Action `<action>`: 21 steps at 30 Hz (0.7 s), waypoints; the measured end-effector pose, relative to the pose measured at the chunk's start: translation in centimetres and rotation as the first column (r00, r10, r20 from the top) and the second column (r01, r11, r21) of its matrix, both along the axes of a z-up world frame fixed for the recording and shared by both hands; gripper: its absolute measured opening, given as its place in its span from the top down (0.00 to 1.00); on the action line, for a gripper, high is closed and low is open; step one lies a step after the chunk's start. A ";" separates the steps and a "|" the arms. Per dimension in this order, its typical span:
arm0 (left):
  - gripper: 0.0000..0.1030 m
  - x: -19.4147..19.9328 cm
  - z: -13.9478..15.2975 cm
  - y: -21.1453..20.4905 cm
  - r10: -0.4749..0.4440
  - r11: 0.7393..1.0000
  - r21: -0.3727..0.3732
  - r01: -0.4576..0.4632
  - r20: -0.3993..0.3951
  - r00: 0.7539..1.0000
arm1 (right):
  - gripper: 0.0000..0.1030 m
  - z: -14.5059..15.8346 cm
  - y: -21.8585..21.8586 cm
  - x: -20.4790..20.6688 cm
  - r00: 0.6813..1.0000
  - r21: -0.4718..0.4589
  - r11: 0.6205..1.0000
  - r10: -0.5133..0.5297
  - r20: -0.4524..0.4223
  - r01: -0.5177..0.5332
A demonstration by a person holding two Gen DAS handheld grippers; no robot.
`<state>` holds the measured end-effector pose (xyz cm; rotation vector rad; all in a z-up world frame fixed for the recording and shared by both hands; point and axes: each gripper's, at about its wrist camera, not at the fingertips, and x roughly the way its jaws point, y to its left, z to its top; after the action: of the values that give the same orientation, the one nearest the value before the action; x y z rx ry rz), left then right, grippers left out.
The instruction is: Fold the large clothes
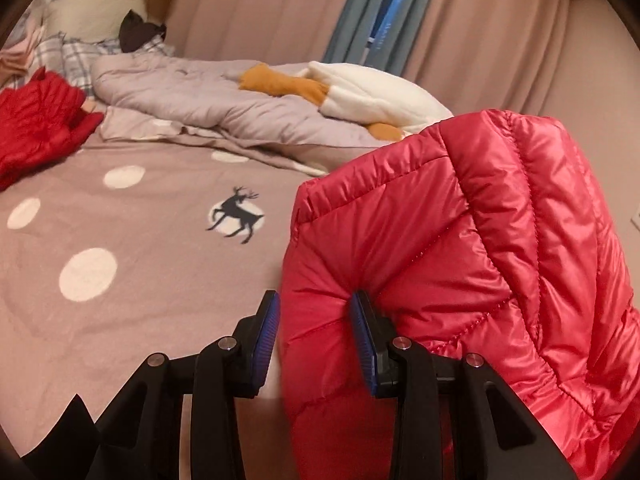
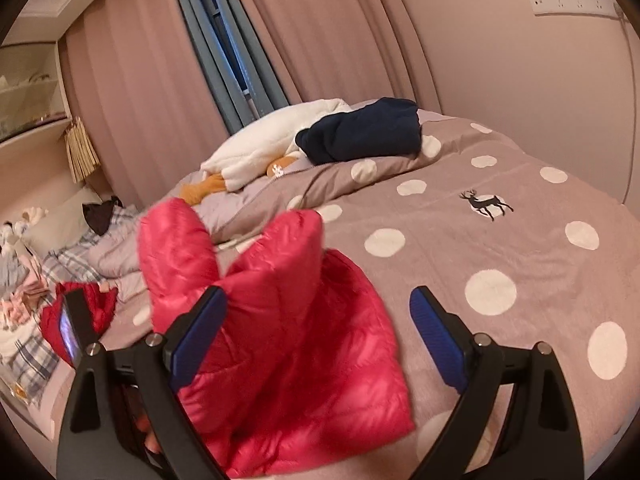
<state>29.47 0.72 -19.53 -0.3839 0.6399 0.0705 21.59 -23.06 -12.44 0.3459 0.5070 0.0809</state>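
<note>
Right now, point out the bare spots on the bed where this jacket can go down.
Free: the dotted blanket around the deer print, between the red jacket and the rumpled quilt. Crowded: the pillow end, with a second red garment, and the white plush toy beside dark blue clothes.

A grey-pink spotted blanket (image 2: 520, 248) with a deer motif (image 1: 236, 216) covers the bed; far off lie a crumpled lilac quilt (image 1: 192, 92) and pink curtains (image 2: 320, 28).
</note>
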 end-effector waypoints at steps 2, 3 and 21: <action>0.67 0.5 0.0 -0.5 -0.026 1.000 0.005 0.026 -0.005 1.000 | 0.10 0.2 -0.4 0.5 1.000 0.026 1.000 -0.001 0.000 0.001; 0.67 0.6 0.3 -1.0 -0.042 0.999 0.017 0.042 -0.008 0.999 | 0.10 0.3 -0.6 0.7 1.000 0.038 0.999 0.000 -0.001 0.000; 0.42 2.0 -0.4 -7.7 -0.103 0.989 0.102 0.108 -0.059 0.993 | 0.07 -6.8 -1.3 10.1 0.973 0.136 0.990 0.009 -0.229 0.023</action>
<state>31.42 -6.95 -19.91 -0.2471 0.7051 0.0132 31.72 -24.38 -19.19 0.4959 0.7309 0.0693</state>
